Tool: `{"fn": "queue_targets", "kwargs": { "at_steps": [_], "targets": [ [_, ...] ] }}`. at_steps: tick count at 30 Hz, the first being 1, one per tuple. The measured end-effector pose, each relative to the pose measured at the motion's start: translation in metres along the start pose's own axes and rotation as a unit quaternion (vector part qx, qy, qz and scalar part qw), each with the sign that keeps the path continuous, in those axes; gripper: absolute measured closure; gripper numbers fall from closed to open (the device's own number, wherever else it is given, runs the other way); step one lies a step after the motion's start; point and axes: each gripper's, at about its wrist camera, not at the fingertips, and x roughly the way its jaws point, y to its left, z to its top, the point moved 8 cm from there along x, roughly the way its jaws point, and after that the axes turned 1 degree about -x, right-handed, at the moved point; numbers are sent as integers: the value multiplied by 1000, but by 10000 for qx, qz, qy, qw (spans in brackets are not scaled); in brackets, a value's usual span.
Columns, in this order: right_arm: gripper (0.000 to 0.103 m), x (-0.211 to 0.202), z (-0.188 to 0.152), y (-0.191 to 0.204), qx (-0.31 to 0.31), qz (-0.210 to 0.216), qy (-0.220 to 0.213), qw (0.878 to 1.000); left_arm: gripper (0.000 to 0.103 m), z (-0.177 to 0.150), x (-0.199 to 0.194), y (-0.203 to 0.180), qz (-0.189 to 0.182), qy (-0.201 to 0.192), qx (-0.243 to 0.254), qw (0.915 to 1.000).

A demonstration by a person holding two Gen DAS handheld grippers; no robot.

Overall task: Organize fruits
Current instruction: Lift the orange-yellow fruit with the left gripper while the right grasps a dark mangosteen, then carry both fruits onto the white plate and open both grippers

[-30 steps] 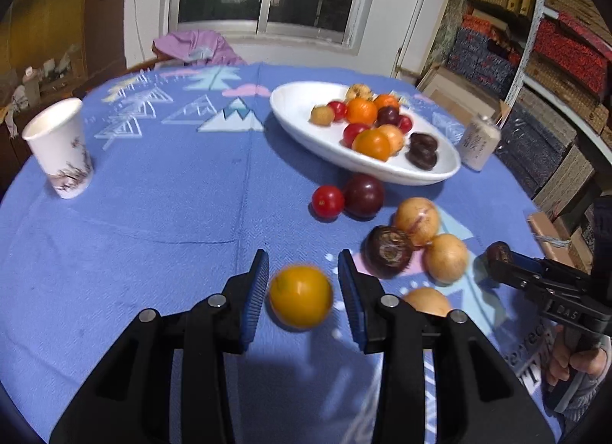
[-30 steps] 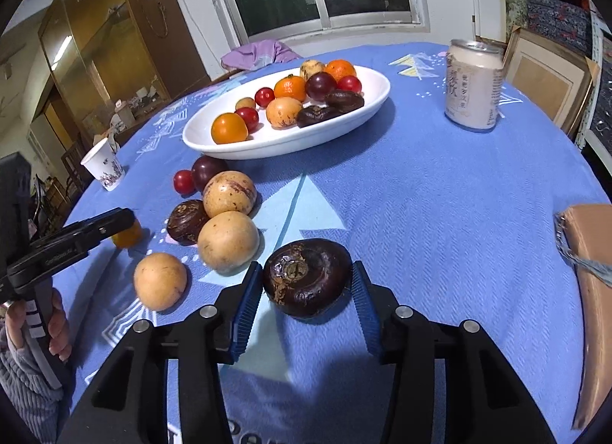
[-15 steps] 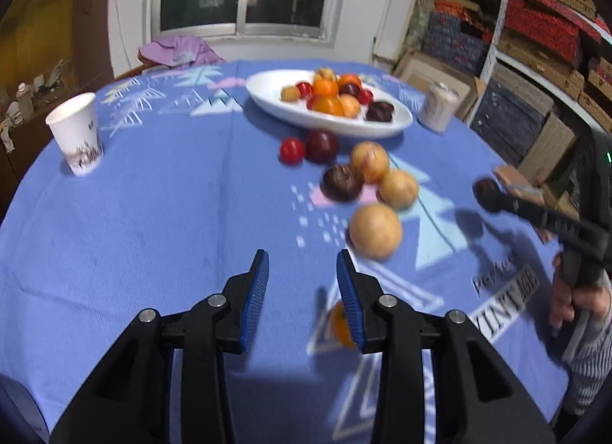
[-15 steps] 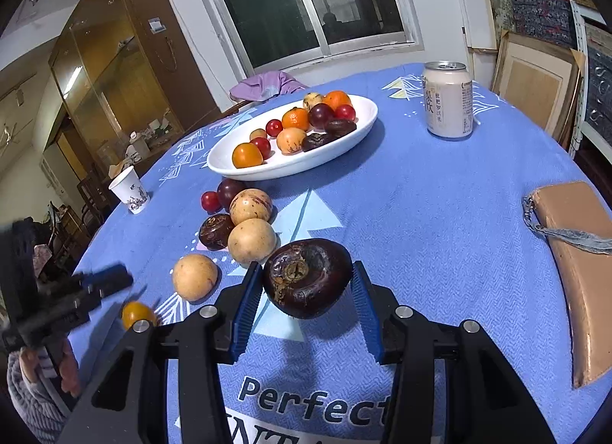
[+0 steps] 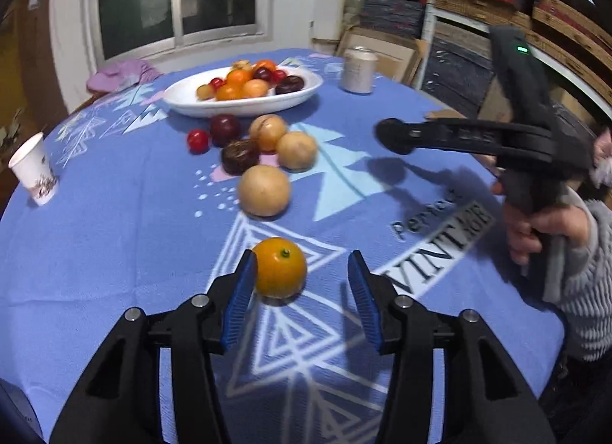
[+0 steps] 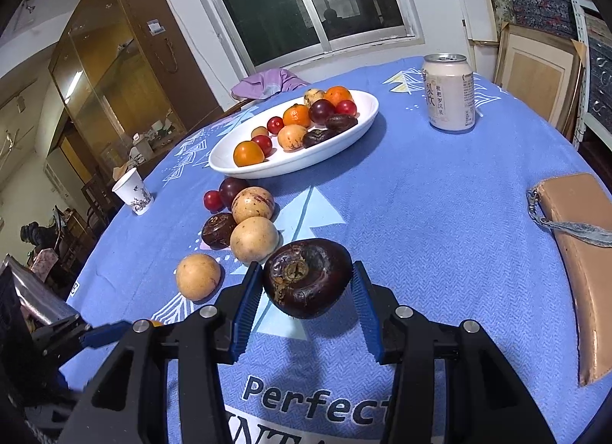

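- Low in the left wrist view, your left gripper (image 5: 302, 283) has just been opening; its ribbed blue pads now stand apart around a smooth, glossy orange (image 5: 280, 267). The fruit rests on the woven blue tablecloth (image 5: 114, 214), against the left pad and clear of the right.
- Bottom centre of the right wrist view, your right gripper (image 6: 308, 293) is clamped on a dark, wrinkled round fruit (image 6: 308, 277) with a dry brown calyx, held above the cloth.
- Upper centre, a white oval dish (image 6: 336, 138) holds small orange, red and dark fruits.
- Left of centre, three tan matte round fruits (image 6: 254, 239) lie loose below the dish.
- Upper right stands a pale drink can (image 6: 449, 94).
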Motion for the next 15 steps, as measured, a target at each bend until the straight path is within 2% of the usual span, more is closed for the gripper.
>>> {"fn": "queue_targets", "kwargs": {
  "at_steps": [2,6,8,15],
  "targets": [
    [55,0,0,-1,18,5,0,10000,55,0,8,13,75,138,-228,9996],
    [55,0,0,0,-1,25,-12,10000,57,-5,22,20,-185,447,-492,9976],
    [55,0,0,0,11,31,-6,10000,62,-4,23,22,-233,417,-534,9974],
    [55,1,-1,0,-13,19,18,10000,65,2,28,19,-108,352,-392,9986]
  ]
}}
